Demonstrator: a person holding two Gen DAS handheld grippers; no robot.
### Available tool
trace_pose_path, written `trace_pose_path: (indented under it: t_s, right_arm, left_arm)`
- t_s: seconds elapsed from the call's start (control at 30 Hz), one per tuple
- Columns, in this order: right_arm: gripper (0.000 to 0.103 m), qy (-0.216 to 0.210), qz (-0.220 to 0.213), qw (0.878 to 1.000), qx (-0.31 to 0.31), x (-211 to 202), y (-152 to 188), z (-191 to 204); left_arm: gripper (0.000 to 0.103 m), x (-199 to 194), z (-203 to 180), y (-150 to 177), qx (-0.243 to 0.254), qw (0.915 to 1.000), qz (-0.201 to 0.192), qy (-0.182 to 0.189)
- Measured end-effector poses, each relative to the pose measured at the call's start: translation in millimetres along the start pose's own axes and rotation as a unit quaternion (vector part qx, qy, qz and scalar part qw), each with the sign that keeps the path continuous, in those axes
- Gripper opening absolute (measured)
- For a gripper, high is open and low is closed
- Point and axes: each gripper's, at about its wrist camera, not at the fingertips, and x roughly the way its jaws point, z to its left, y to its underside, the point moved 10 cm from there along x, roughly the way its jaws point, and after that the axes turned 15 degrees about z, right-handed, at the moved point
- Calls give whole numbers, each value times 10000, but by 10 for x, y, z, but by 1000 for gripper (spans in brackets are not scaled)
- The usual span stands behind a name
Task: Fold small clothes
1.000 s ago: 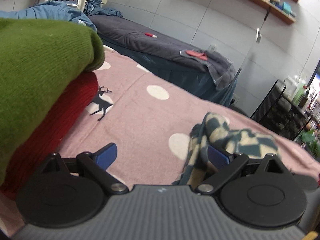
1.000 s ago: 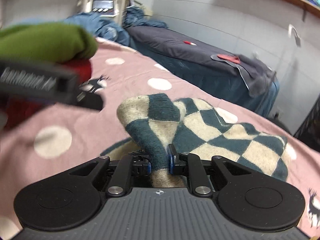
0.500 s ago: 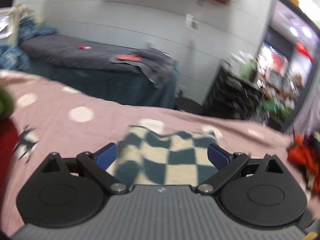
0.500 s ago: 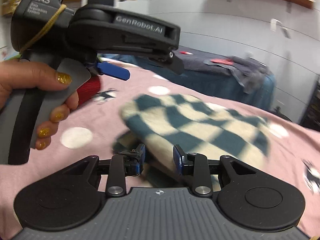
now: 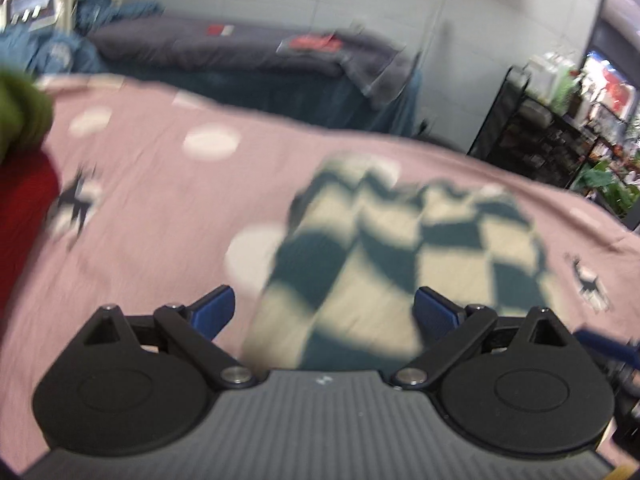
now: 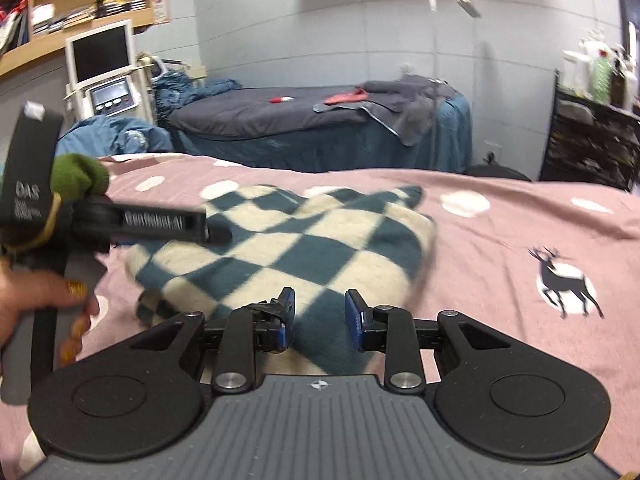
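A checked garment [image 6: 280, 248] in dark teal and cream is seen lying bunched and partly folded on a pink bedspread [image 6: 500, 248] printed with white dots and deer, roughly midway across the bed and short of its far edge. The left tool [image 5: 324, 308] is held with its blue pads spread wide apart, nothing gripped between them, and the near end of the garment [image 5: 400, 256] is framed in the gap, though the view is blurred and contact cannot be judged. The right tool [image 6: 318, 316] is parted by a moderate gap just over the near edge of the garment, with no cloth pinched between its pads. In the right wrist view the left tool [image 6: 216, 234] is seen reaching over the garment's left side, its handle held by a hand [image 6: 48, 300] with gold-painted nails. A green knit [image 5: 24, 112] is stacked on a red knit [image 5: 24, 208] toward the bed's left edge. A second bed [image 6: 320, 120] with dark covers is visible beyond the far edge
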Motion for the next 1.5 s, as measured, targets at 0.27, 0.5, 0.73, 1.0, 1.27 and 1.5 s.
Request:
trace_pose_path:
  t_s: [0.27, 0.5, 0.73, 1.0, 1.27, 1.5]
  right_arm:
    - [48, 70, 562, 9968, -557, 281, 228, 148]
    - [48, -130, 449, 9983, -355, 100, 321, 104]
    - [48, -146, 457, 9985, -252, 65, 357, 96]
    - [48, -163, 143, 9997, 148, -26, 79, -228]
    - [35, -525, 40, 9926, 1095, 390, -783, -676]
    - [21, -722, 683, 9838, 1493, 1170, -832, -829]
  left_arm:
    - [101, 137, 257, 267, -544, 9977, -13, 400]
    - [99, -521, 154, 92, 213, 9915, -1254, 254]
    - [10, -253, 77, 89, 450, 9956, -667, 487]
    - [7, -188, 417, 385, -240, 9956, -516, 750]
    - [9, -85, 454, 408, -358, 9954, -407, 790]
    - [12, -32, 436, 394, -318, 9962, -267, 768]
